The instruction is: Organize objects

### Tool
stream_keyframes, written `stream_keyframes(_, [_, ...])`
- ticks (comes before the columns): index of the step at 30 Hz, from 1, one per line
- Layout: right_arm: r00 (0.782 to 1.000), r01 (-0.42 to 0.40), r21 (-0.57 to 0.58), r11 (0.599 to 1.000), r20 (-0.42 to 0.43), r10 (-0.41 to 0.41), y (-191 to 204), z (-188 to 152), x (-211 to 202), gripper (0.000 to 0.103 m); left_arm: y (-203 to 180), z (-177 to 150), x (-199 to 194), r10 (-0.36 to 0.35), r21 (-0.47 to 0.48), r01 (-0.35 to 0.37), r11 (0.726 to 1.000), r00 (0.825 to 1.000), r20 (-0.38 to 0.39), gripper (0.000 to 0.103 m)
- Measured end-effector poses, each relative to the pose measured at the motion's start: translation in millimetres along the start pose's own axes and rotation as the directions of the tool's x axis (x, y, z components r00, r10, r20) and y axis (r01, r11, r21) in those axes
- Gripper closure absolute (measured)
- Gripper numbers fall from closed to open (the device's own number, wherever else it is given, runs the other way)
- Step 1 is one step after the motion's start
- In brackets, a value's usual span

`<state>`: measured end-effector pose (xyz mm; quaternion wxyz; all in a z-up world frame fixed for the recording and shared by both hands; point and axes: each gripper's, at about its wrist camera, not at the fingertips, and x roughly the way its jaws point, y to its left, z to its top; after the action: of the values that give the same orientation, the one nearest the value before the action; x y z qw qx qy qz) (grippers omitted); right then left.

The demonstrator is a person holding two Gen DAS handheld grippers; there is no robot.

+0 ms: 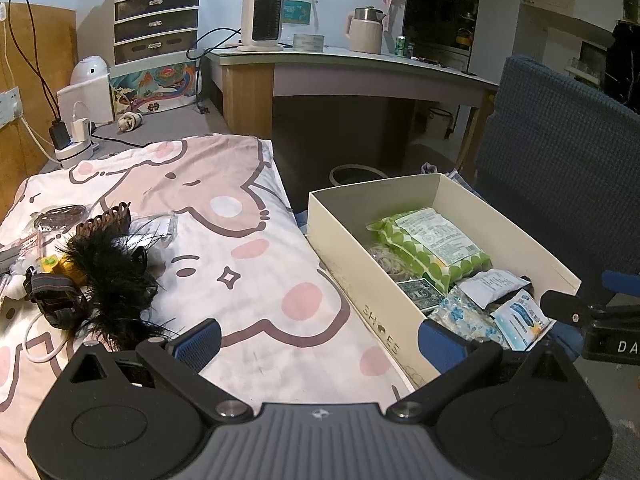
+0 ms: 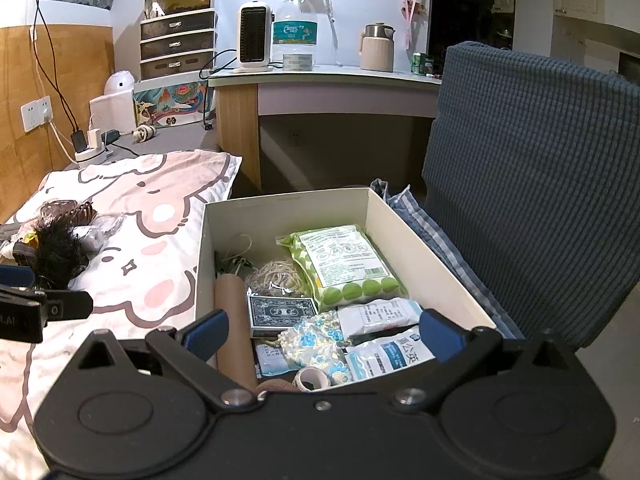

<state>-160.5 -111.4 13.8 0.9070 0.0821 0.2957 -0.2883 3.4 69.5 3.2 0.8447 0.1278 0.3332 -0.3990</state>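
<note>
Right wrist: one shoebox (image 2: pixel 420 236), one green packet (image 2: pixel 344 268), one card deck (image 2: pixel 280 312).

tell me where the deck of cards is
In the right wrist view, the deck of cards lies inside the white box, between the cardboard tube and the green packet.

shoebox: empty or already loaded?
Loaded. The shoebox has no lid on and holds a green dotted packet, a card deck, a cardboard tube and sachets.

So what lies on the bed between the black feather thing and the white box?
Nothing lies there: only bare pink cartoon bedding between the feather piece and the box, clearest in the left wrist view.
</note>
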Motion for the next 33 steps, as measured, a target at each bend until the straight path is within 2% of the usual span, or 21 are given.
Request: stream_keyframes(33, [1.0, 0.004, -0.009, 1.0, -0.003, -0.004, 3.1, 0.0, 0.9, 0.001, -0.5, -0.4, 0.1, -0.002, 0.006, 0.002, 1.0, 1.0, -0.002, 0.0])
